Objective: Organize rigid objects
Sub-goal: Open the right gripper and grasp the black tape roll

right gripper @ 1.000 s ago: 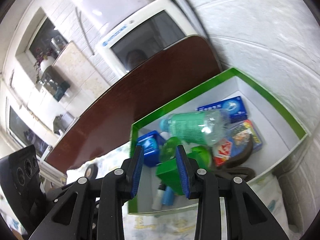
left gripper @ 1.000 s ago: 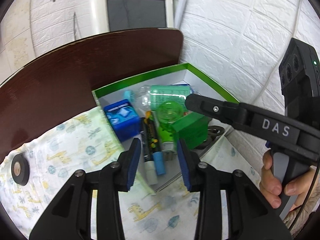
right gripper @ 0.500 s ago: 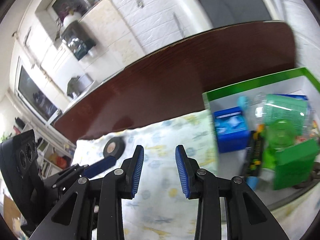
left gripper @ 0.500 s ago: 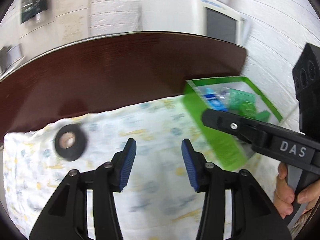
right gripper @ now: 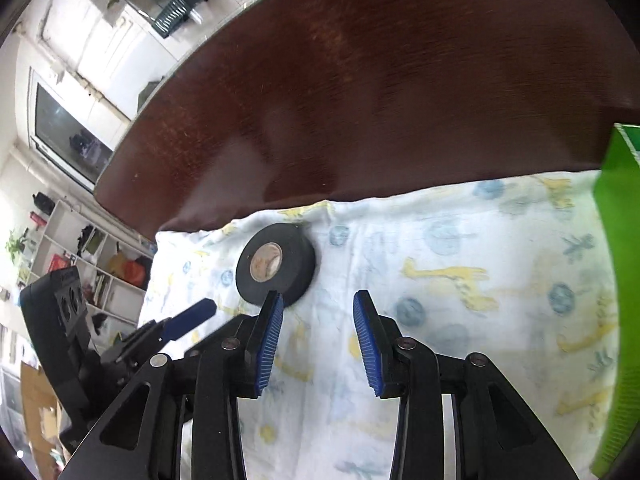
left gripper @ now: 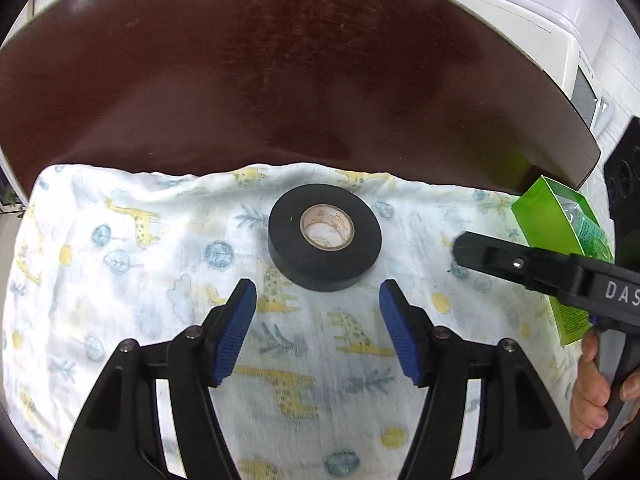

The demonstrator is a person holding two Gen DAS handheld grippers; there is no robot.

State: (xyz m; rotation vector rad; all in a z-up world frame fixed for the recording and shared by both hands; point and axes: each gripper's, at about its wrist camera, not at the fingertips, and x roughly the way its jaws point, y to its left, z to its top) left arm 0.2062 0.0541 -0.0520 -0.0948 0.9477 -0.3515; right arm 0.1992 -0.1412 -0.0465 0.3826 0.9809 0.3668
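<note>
Tape roll (left gripper: 324, 236), black, lay flat on the giraffe-print cloth (left gripper: 120, 280) over the dark wooden table (left gripper: 280, 72), green box (left gripper: 560, 236) well apart. Left gripper (left gripper: 318, 300), jaws just widening, empty, stood just short of it; right gripper (right gripper: 318, 312), also opening slightly, held nothing.

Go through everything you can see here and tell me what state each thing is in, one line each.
Black tape roll: lying flat on the cloth, untouched.
Left gripper: empty, jaws apart and just been opening, short of the roll.
Right gripper: empty, jaws apart, just been opening slightly.
Giraffe-print cloth: spread over the table, slightly wrinkled.
Green box: open-topped, items inside.
</note>
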